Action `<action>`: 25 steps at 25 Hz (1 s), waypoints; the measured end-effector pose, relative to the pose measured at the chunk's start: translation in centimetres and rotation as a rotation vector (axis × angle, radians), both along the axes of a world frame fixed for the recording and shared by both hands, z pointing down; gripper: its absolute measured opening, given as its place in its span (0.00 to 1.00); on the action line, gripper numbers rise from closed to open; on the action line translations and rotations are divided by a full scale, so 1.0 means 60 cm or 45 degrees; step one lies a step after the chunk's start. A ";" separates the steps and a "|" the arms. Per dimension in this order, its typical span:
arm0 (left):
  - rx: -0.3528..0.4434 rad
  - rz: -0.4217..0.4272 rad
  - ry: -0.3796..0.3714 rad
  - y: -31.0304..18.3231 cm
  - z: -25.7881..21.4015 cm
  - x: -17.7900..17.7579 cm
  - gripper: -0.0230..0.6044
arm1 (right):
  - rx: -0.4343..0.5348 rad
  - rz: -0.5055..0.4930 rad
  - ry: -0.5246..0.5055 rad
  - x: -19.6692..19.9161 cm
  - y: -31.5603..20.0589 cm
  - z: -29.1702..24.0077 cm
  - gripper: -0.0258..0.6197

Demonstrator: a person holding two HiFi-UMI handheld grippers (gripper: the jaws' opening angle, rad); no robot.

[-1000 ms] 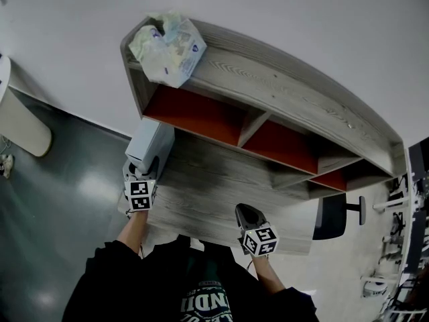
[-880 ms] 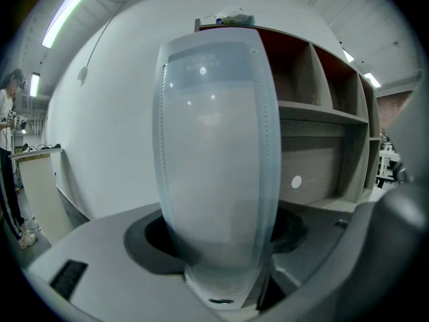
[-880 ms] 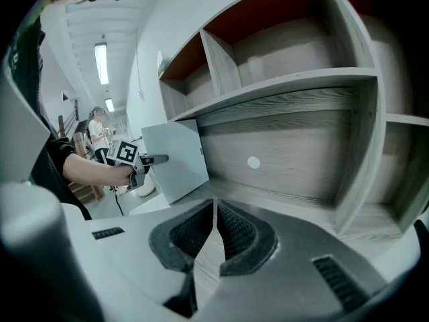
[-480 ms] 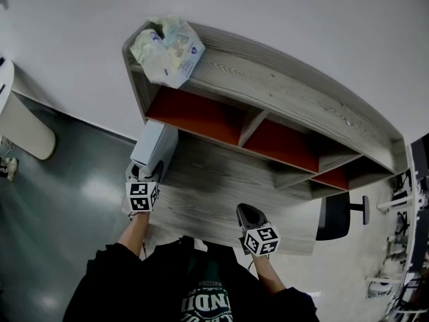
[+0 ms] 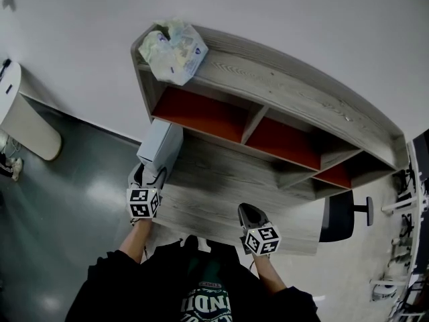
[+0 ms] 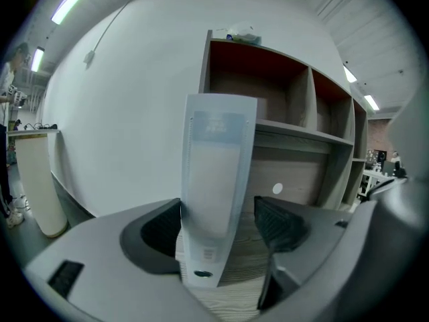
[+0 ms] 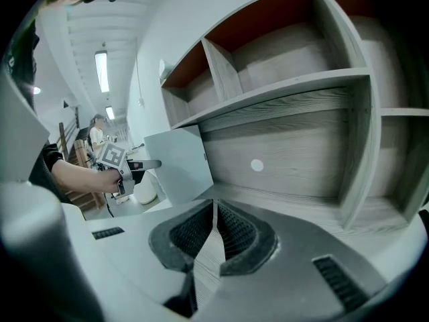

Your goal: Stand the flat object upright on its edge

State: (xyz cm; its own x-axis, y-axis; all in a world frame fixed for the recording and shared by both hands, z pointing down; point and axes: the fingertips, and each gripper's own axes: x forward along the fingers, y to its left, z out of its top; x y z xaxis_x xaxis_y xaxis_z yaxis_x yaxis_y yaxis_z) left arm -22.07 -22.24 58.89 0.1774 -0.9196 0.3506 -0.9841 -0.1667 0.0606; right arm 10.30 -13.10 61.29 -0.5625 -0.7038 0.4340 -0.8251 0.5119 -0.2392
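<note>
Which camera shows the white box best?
Left gripper view: the box stands upright, centred, bottom edge on the desk. Right gripper view shows its broad face from afar; head view only looks down on it.

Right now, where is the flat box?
Head view, left: the flat box stands at the desk end, in the left gripper, whose jaws have just been opening.

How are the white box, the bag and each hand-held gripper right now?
white box: standing upright on its edge on the desk.
left hand-held gripper: open, jaws just been opening, box between them.
right hand-held gripper: shut, empty.
plastic bag: crumpled, lying on top of the shelf unit.
</note>
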 end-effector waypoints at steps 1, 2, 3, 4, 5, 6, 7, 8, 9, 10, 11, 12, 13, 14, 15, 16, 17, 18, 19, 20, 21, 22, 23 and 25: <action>-0.001 0.001 0.006 0.007 0.000 0.002 0.57 | 0.005 0.001 -0.003 -0.001 0.001 -0.002 0.11; -0.006 0.003 0.008 0.016 0.002 0.003 0.57 | 0.012 0.000 -0.006 -0.002 0.003 -0.005 0.11; -0.015 0.003 0.008 0.025 0.007 0.004 0.57 | 0.020 -0.002 -0.008 -0.003 0.005 -0.007 0.11; -0.026 0.000 0.009 0.034 0.012 0.004 0.57 | 0.029 -0.003 -0.008 -0.004 0.007 -0.010 0.10; -0.038 -0.003 0.010 0.043 0.018 0.004 0.57 | 0.037 -0.003 -0.008 -0.004 0.008 -0.012 0.10; -0.048 -0.005 0.011 0.051 0.023 0.006 0.57 | 0.042 -0.002 -0.007 -0.004 0.008 -0.014 0.10; -0.058 -0.004 0.012 0.059 0.028 0.008 0.57 | 0.046 0.001 -0.005 -0.004 0.008 -0.016 0.10; -0.065 -0.001 0.014 0.067 0.031 0.012 0.57 | 0.047 0.006 -0.003 -0.003 0.009 -0.017 0.10; -0.068 0.005 0.015 0.074 0.032 0.017 0.56 | 0.048 0.011 0.000 -0.003 0.009 -0.018 0.10; -0.066 0.016 0.014 0.081 0.031 0.024 0.55 | 0.048 0.017 0.003 -0.002 0.009 -0.020 0.10; -0.059 0.031 0.010 0.087 0.027 0.032 0.54 | 0.048 0.024 0.006 -0.001 0.009 -0.022 0.10; -0.047 0.050 0.005 0.091 0.021 0.041 0.52 | 0.050 0.030 0.007 0.001 0.009 -0.024 0.10; -0.033 0.074 0.000 0.093 0.013 0.052 0.50 | 0.052 0.037 0.008 0.002 0.008 -0.027 0.10; -0.016 0.102 -0.007 0.094 0.004 0.064 0.48 | 0.054 0.044 0.007 0.003 0.007 -0.030 0.10; 0.000 0.135 -0.013 0.093 -0.004 0.078 0.46 | 0.057 0.051 0.006 0.004 0.006 -0.033 0.10; 0.015 0.174 -0.014 0.093 -0.013 0.092 0.43 | 0.062 0.057 0.003 0.005 0.005 -0.037 0.09; 0.026 0.218 -0.010 0.093 -0.020 0.107 0.40 | 0.068 0.063 -0.001 0.005 0.004 -0.042 0.09; 0.034 0.263 -0.003 0.093 -0.026 0.122 0.36 | 0.077 0.070 -0.007 0.005 0.003 -0.047 0.09; 0.041 0.305 0.000 0.093 -0.032 0.137 0.35 | 0.088 0.077 -0.014 0.005 0.002 -0.053 0.09; 0.048 0.341 -0.001 0.094 -0.036 0.151 0.32 | 0.101 0.086 -0.021 0.006 0.002 -0.060 0.09; 0.055 0.371 -0.002 0.094 -0.041 0.163 0.28 | 0.115 0.096 -0.027 0.007 0.001 -0.066 0.09; 0.063 0.396 -0.003 0.093 -0.046 0.174 0.25 | 0.130 0.105 -0.030 0.008 0.001 -0.073 0.09; 0.071 0.416 -0.005 0.091 -0.050 0.183 0.23 | 0.145 0.112 -0.030 0.010 0.000 -0.079 0.09; 0.085 0.458 0.000 0.088 -0.059 0.200 0.16 | 0.171 0.121 -0.023 0.013 0.000 -0.090 0.09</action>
State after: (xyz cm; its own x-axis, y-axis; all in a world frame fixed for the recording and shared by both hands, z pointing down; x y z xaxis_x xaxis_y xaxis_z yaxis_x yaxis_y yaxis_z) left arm -10.06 -16.96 55.34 0.4935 -0.8193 0.2919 -0.8619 -0.5057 0.0377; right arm 11.06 -13.08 55.91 -0.4972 -0.8053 0.3229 -0.8676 0.4598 -0.1891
